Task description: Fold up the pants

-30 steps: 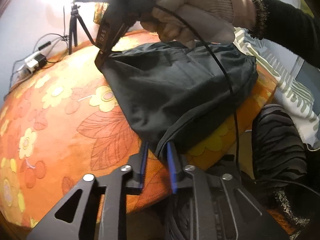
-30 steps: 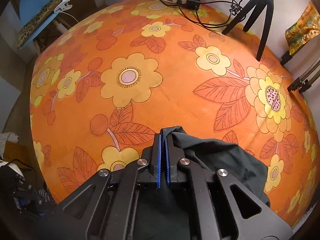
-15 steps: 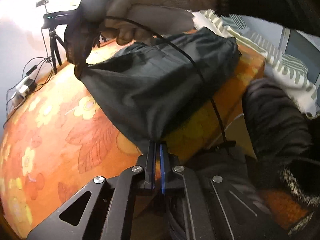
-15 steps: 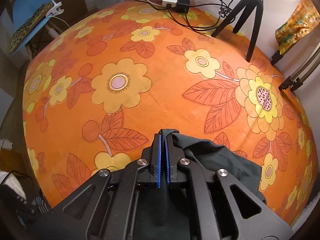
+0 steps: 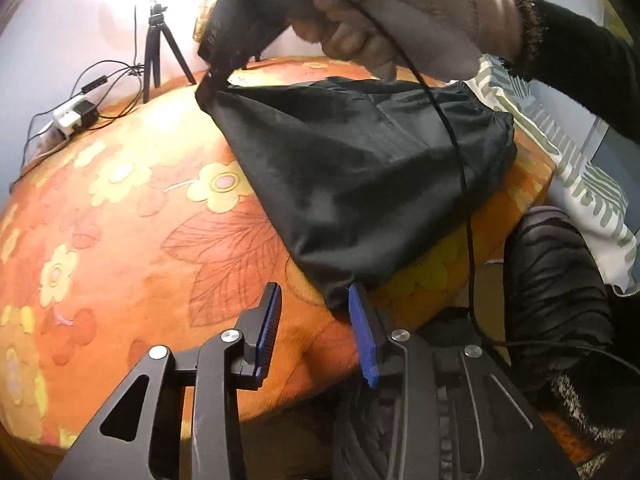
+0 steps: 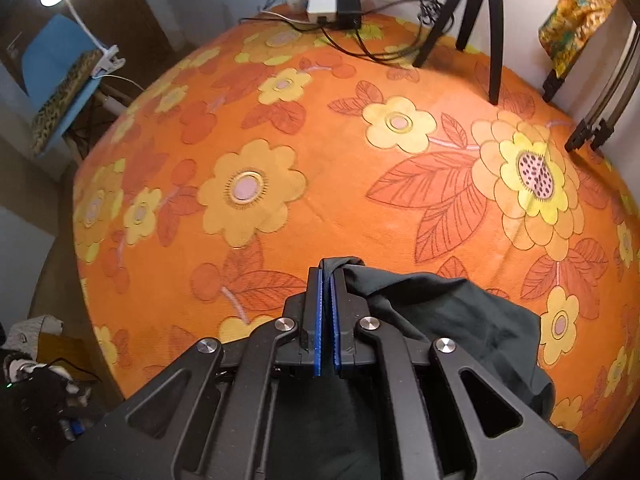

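Dark pants (image 5: 360, 168) lie folded on the orange flowered cover (image 5: 120, 240) near its right edge. My left gripper (image 5: 314, 296) is low at the front with its jaws opening. The pants' near corner rests against the right blue pad (image 5: 362, 332), and the pads do not press on it. My right gripper (image 5: 208, 80), held by a gloved hand (image 5: 400, 20), is shut on the far corner and holds it raised. In the right wrist view, the right gripper (image 6: 327, 280) pinches a bunched fold of the pants (image 6: 440, 312).
A black tripod (image 6: 476, 20), a white power strip (image 6: 332, 4) and cables stand at the cover's far edge. A blue chair (image 6: 60, 64) with a clip lamp is off to the left. A striped cushion (image 5: 580, 168) and the person's leg (image 5: 556, 280) lie past the right edge.
My left gripper closed on the pants' near corner half a second ago and has now opened, letting it go. The right gripper stays shut on the far corner.
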